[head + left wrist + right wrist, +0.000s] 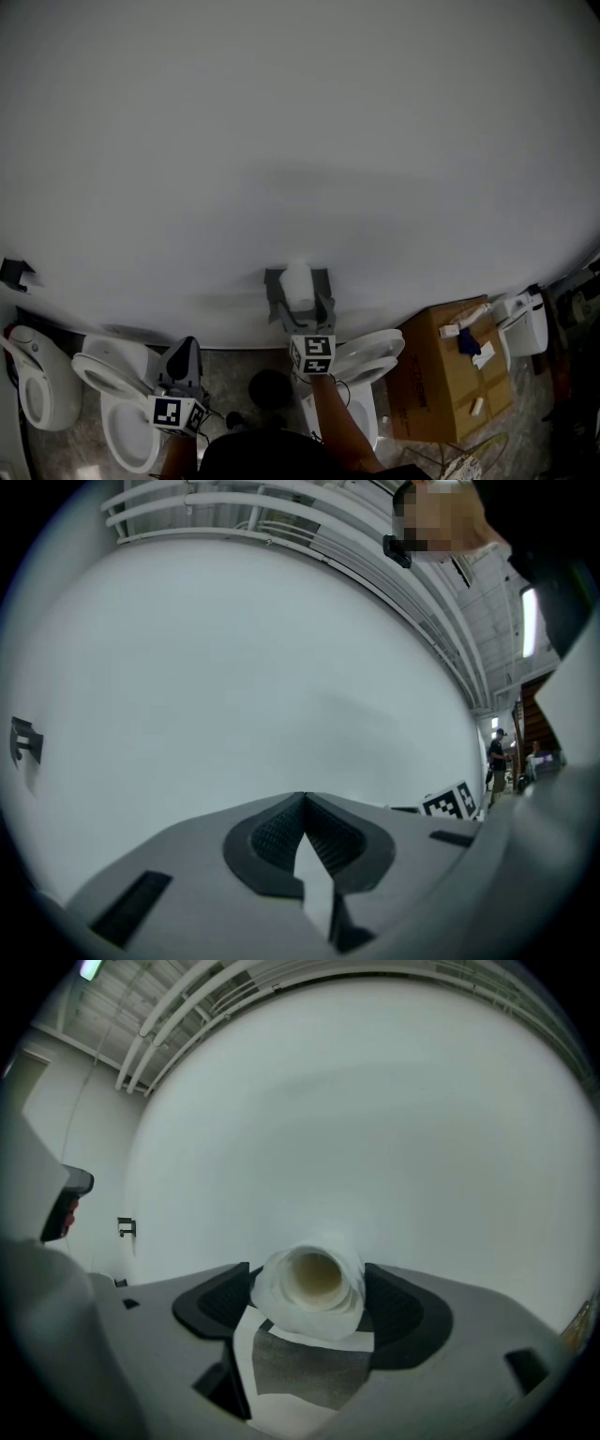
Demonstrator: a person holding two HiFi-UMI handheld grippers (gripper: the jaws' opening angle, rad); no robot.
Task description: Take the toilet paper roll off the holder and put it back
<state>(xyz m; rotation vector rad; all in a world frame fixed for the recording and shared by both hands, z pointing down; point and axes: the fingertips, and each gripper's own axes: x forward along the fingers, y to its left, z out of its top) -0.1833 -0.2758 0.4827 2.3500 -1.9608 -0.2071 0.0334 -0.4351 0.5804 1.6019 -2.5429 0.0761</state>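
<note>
The white toilet paper roll (298, 278) hangs close against the white wall, between the two fingers of my right gripper (298, 296). In the right gripper view the roll (314, 1283) faces me end-on, showing its brown core, with a loose sheet hanging below it. The dark pads (217, 1305) stand close on either side of the roll without squeezing it, so this gripper is open. The holder is hidden behind the roll. My left gripper (185, 347) stays low at the left, away from the roll, shut on nothing (303, 801).
Several white toilets (120, 394) (372, 359) stand on the floor along the wall. A cardboard box (450, 380) sits to the right. A black bracket (17, 274) is fixed on the wall far left. A person (495, 754) stands far off.
</note>
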